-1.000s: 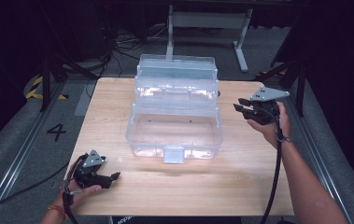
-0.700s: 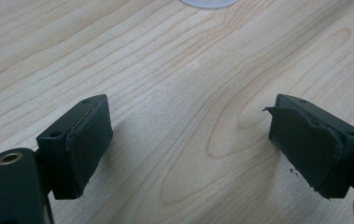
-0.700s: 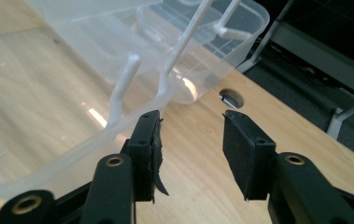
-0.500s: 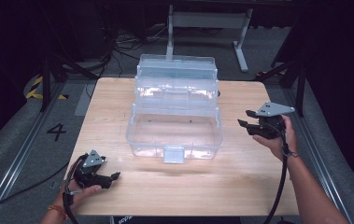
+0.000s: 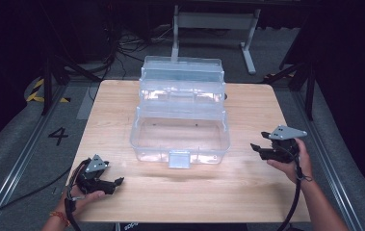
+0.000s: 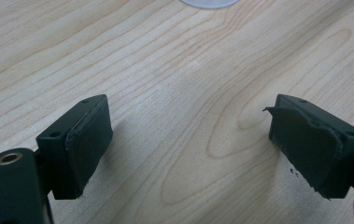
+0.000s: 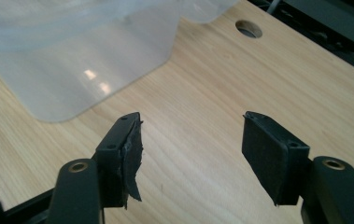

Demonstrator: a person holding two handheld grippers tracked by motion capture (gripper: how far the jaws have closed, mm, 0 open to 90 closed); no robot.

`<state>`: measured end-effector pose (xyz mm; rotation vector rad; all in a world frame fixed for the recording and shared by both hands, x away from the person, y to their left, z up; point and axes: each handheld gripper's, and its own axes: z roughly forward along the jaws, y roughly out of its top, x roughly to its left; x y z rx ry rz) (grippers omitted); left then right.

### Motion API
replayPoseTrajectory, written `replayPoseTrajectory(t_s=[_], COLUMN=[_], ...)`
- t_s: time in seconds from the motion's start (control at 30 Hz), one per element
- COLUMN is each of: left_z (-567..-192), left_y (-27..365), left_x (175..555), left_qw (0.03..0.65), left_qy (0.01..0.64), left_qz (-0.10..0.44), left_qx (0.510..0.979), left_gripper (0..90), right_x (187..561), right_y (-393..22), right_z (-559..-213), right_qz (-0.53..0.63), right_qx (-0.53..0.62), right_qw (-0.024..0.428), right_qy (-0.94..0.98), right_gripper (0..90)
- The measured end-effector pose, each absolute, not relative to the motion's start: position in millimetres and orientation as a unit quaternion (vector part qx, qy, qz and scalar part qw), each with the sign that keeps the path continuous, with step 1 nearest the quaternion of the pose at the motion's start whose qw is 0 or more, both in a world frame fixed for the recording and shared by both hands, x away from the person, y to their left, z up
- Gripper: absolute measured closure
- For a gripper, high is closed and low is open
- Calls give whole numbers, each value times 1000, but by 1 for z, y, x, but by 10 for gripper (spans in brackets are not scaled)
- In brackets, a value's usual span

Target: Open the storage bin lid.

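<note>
- Nearest me, my left tool (image 5: 104, 182) rests low on the worktop (image 5: 267, 110), jaws wide, holding nothing.
- Farther right, my right tool (image 5: 272, 150) hovers beside the box (image 5: 180, 139), jaws wide, empty.
- Beyond, the clear box stands open mid-worktop, tiers stepped back.
- Risk: clear walls hide edges; I could clip and shove it.

A high camera looks forward and down on the wooden table (image 5: 247, 192); both gripper cameras skim that tabletop closely.
</note>
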<state>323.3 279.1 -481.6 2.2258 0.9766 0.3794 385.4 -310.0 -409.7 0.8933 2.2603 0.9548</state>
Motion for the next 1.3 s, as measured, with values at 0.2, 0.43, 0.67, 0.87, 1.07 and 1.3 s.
replayPoseTrajectory(t_s=[0.2,0.43,0.67,0.87,1.07,1.3], left_z=[-481,-482,-482,-482,-482,-482], left_y=[279,279,278,278,278,279], left_x=[324,324,324,325,325,325], left_qw=[333,336,335,335,333,333], left_qy=[373,374,375,378,378,379], left_qz=[147,145,144,144,148,145], left_qx=[854,852,852,851,851,851], left_gripper=[136,134,133,131,131,131], right_x=[370,356,340,334,336,337], right_y=[-324,-337,-348,-358,-358,-358], right_z=[-426,-451,-477,-486,-486,-487], right_qz=[345,333,325,367,364,362], right_qx=[343,368,387,413,418,426], right_qw=[261,246,222,190,187,186], right_qy=[834,833,834,812,811,808], right_gripper=[374,361,326,257,223,198])
